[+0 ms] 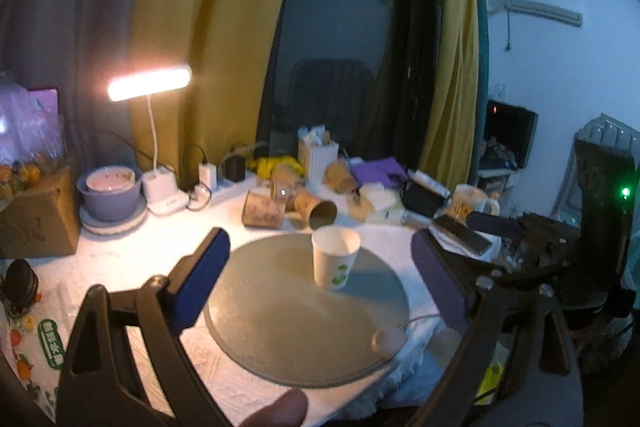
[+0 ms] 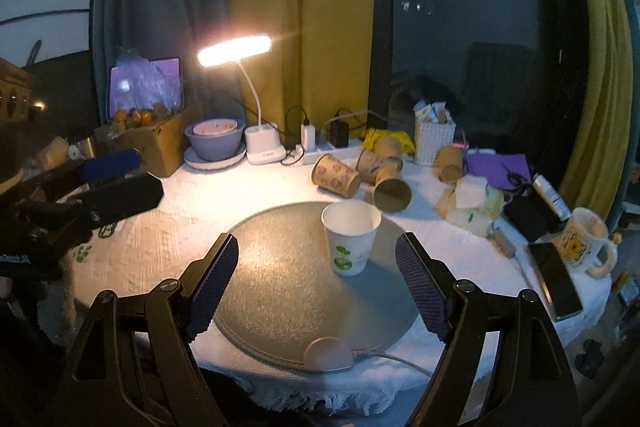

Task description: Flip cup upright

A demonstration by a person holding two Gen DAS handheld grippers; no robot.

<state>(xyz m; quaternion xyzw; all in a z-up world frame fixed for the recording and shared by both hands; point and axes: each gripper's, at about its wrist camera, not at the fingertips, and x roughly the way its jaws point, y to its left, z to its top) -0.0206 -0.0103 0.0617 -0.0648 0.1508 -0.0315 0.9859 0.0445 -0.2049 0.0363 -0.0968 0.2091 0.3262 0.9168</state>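
A white paper cup (image 1: pixel 335 257) with a green print stands upright, mouth up, on a round grey mat (image 1: pixel 280 311). It also shows in the right wrist view (image 2: pixel 351 238), on the same mat (image 2: pixel 280 291). My left gripper (image 1: pixel 320 279) is open and empty, its blue pads wide apart, with the cup just beyond them. My right gripper (image 2: pixel 318 279) is open and empty, with the cup a little ahead between its jaws. Each gripper shows at the edge of the other's view.
Several brown paper cups (image 2: pixel 362 177) lie on their sides behind the mat. A lit desk lamp (image 2: pixel 236 51), a purple bowl (image 2: pixel 214 139), a cardboard box (image 2: pixel 160 143), a white basket (image 2: pixel 434 139), a mug (image 2: pixel 586 243) and a phone (image 2: pixel 554 275) crowd the white-clothed table.
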